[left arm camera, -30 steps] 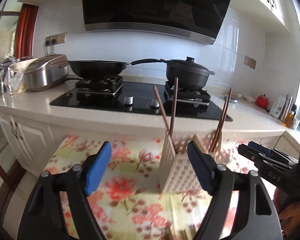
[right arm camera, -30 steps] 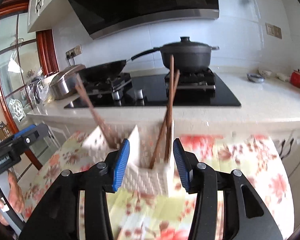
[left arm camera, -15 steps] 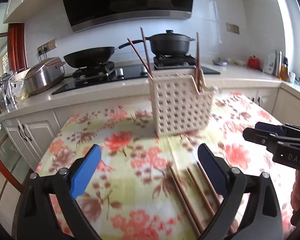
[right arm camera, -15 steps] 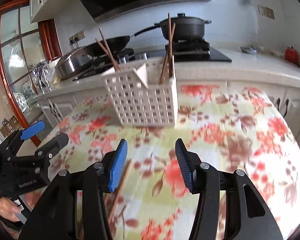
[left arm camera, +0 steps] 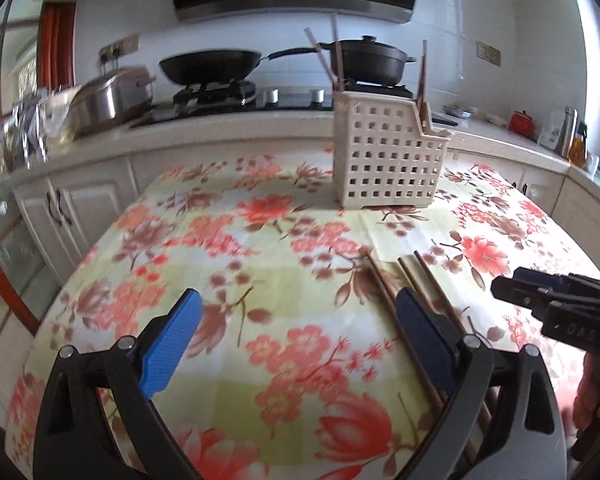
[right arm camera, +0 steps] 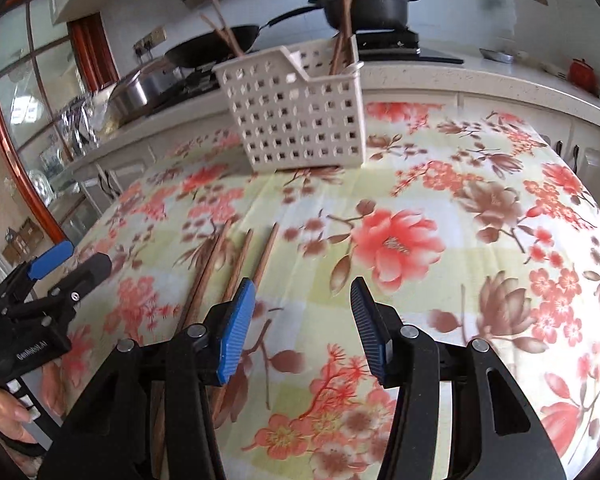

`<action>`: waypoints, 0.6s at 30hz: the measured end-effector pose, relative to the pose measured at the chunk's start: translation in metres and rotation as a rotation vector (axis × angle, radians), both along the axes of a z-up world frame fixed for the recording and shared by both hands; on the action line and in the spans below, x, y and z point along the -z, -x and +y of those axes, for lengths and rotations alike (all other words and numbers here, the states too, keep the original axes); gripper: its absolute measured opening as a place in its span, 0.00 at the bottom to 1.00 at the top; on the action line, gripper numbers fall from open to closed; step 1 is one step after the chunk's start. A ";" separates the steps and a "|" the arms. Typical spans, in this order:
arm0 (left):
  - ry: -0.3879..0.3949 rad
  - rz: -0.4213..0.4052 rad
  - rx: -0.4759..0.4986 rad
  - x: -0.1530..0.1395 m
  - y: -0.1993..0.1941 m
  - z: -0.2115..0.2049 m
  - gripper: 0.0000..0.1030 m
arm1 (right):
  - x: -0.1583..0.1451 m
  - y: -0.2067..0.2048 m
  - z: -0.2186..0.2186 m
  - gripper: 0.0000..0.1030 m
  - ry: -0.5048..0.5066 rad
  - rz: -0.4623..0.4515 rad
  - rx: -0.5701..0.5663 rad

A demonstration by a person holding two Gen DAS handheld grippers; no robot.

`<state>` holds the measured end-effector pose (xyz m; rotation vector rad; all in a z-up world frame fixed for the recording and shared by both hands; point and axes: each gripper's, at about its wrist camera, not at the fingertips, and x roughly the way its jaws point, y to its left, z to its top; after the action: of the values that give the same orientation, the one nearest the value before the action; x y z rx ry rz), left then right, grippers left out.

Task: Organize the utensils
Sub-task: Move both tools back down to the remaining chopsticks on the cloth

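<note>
A white perforated utensil basket (left arm camera: 388, 156) (right arm camera: 300, 120) stands on the flowered tablecloth with brown chopsticks (left arm camera: 328, 60) (right arm camera: 342, 40) upright in its compartments. Several loose chopsticks (left arm camera: 380, 284) (right arm camera: 240, 256) lie flat on the cloth nearer to me. My left gripper (left arm camera: 298, 312) hovers open and wide above the cloth, its right finger over the loose chopsticks. My right gripper (right arm camera: 302, 300) is open with nothing between its fingers, and the loose chopsticks run under its left finger. Each gripper shows in the other's view (left arm camera: 540, 300) (right arm camera: 52, 276).
Behind the table runs a counter with a black hob (left arm camera: 236, 104), a wok (left arm camera: 210, 66), a lidded pot (left arm camera: 366, 60) and a steel cooker (left arm camera: 108, 96). A red pot (left arm camera: 522, 120) and bottles stand at the far right. A person's hand (right arm camera: 16, 420) holds the left gripper.
Both grippers have pulled back from the basket and sunk toward the table, bringing the loose chopsticks into view. The left jaws have spread wider.
</note>
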<state>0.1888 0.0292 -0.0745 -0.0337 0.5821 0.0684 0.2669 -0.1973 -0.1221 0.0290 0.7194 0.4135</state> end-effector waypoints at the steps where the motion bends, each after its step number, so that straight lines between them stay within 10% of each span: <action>1: 0.016 0.005 -0.007 0.000 0.000 0.003 0.92 | 0.001 -0.001 0.004 0.47 0.008 0.002 -0.004; 18: 0.033 -0.009 -0.024 0.000 0.005 0.016 0.92 | 0.016 -0.032 0.062 0.18 0.166 0.079 -0.028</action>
<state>0.1841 0.0447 -0.0749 -0.0729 0.5738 0.0825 0.2987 -0.1351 -0.1377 -0.1217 0.8303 0.3800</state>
